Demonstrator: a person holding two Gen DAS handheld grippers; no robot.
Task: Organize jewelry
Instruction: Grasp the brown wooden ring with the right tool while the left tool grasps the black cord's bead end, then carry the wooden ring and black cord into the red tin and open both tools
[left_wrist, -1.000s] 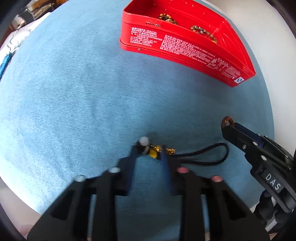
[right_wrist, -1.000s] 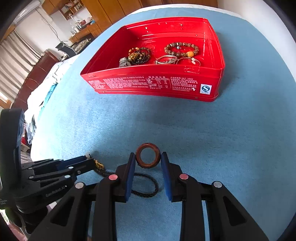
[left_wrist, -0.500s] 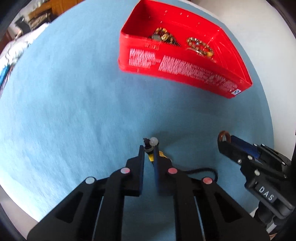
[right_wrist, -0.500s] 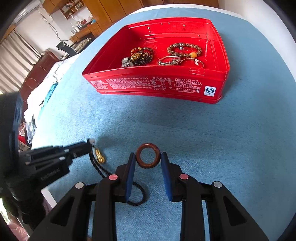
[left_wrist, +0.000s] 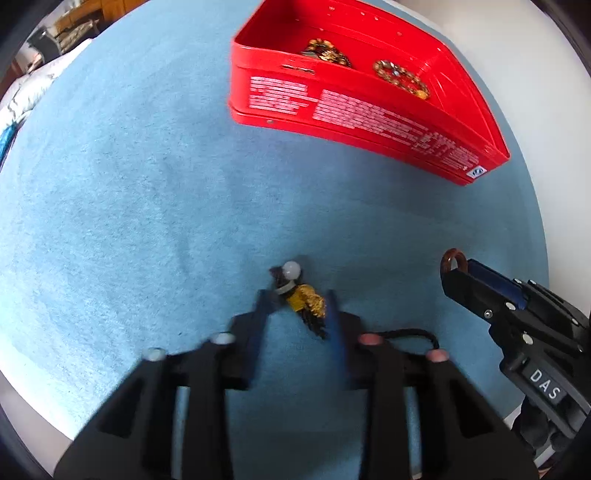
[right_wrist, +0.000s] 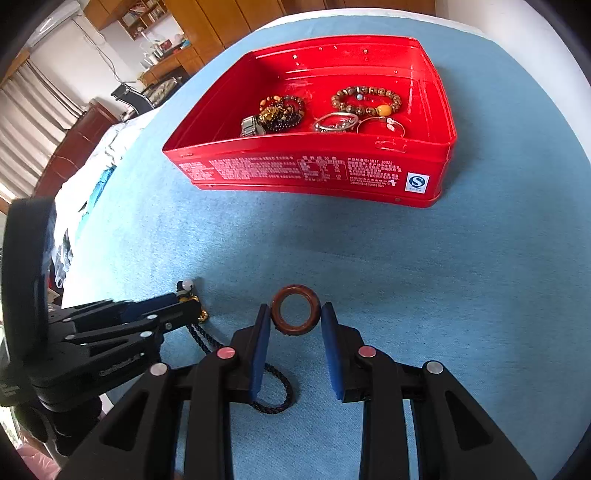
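A red tin (left_wrist: 354, 107) (right_wrist: 314, 173) stands on the blue cloth and holds several bracelets and rings. My left gripper (left_wrist: 297, 299) is open, its fingers on either side of a gold charm (left_wrist: 304, 297) with a white bead (left_wrist: 291, 270) on a black cord (left_wrist: 413, 334); the charm lies on the cloth. My right gripper (right_wrist: 295, 314) is shut on a brown ring (right_wrist: 295, 309) and holds it above the cloth. The left gripper (right_wrist: 184, 308) and the cord (right_wrist: 275, 387) also show in the right wrist view. The right gripper (left_wrist: 458, 269) with the ring (left_wrist: 451, 260) shows at right.
The blue cloth (left_wrist: 129, 203) covers a round white table whose edge (left_wrist: 29, 391) curves close at the left. A room with wooden cabinets (right_wrist: 221, 22) and curtains lies beyond the table.
My left gripper was shut on the charm half a second ago and has opened; the charm now lies between its fingers. The right gripper holds the ring as before.
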